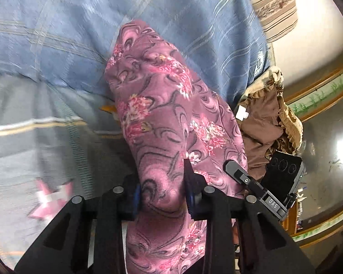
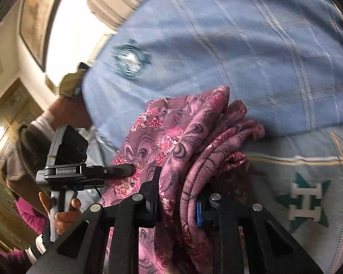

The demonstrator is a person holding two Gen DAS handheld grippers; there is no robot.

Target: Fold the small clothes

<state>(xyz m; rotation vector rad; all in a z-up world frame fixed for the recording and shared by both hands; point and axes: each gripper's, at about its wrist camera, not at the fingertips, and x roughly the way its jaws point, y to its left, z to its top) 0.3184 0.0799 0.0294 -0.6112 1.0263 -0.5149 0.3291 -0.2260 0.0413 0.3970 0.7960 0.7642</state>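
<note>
Both grippers are pinching the same piece of clothing, a pink-purple cloth with flowers (image 1: 171, 118). The left gripper (image 1: 162, 189) has its two fingers pressed onto a thick bunch of the cloth, and the cloth runs away from it toward the far side, over the blue checked bedsheet (image 1: 57, 34). The right gripper (image 2: 178, 196) is also squeezed onto the flowered cloth, where you can see several layers stacked together like rolled edges. In the right wrist view, the left gripper shows on the left side with a person's hand (image 2: 66, 214) around its handle, and its tip touches the same cloth. So the cloth hangs between the two tools, above the bed, not lying flat. A brown frilly cloth (image 1: 265, 123) sits to the right, at the bed's edge. I think this is the step of lifting the cloth to fold it or shake it out. Next, the hands probably need to hold it tight, bring it down onto the sheet, and lay one half neatly over the other. The pictures are blurry, so small things are hard to tell.
</note>
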